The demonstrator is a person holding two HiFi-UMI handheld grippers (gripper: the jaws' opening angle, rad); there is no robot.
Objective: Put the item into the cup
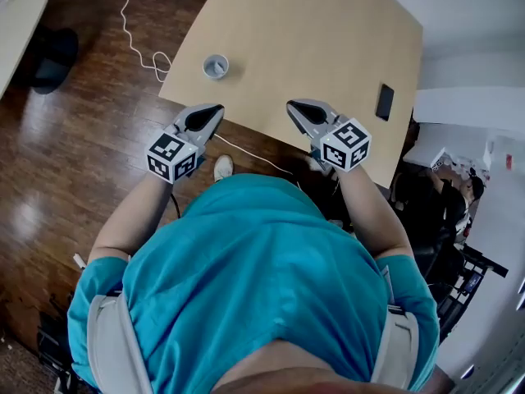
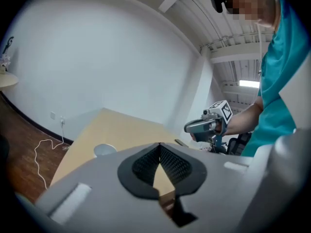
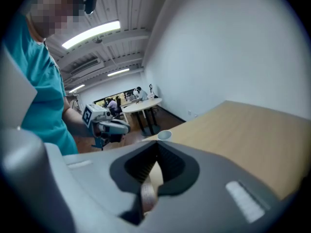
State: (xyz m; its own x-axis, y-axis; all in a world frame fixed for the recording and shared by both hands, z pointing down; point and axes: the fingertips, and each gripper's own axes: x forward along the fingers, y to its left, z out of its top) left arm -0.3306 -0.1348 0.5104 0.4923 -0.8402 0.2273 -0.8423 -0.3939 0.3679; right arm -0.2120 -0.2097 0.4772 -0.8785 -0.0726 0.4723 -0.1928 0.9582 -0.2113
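Observation:
A small pale cup [image 1: 216,66] stands upright near the left edge of the light wooden table [image 1: 312,39]. A flat black item [image 1: 384,102] lies by the table's right edge. Both grippers hover at the table's near edge, apart from both things. My left gripper [image 1: 215,107] is shut with its jaw tips touching and nothing between them; its own view shows the cup [image 2: 104,149] ahead to the left. My right gripper [image 1: 293,105] is shut and empty too, and its view shows the cup [image 3: 164,135] ahead beyond the jaws.
A white cable [image 1: 139,31] trails over the wooden floor left of the table. Dark chairs and bags [image 1: 435,212] crowd the right side. A round white table [image 3: 141,103] with seated people stands far off in the right gripper view.

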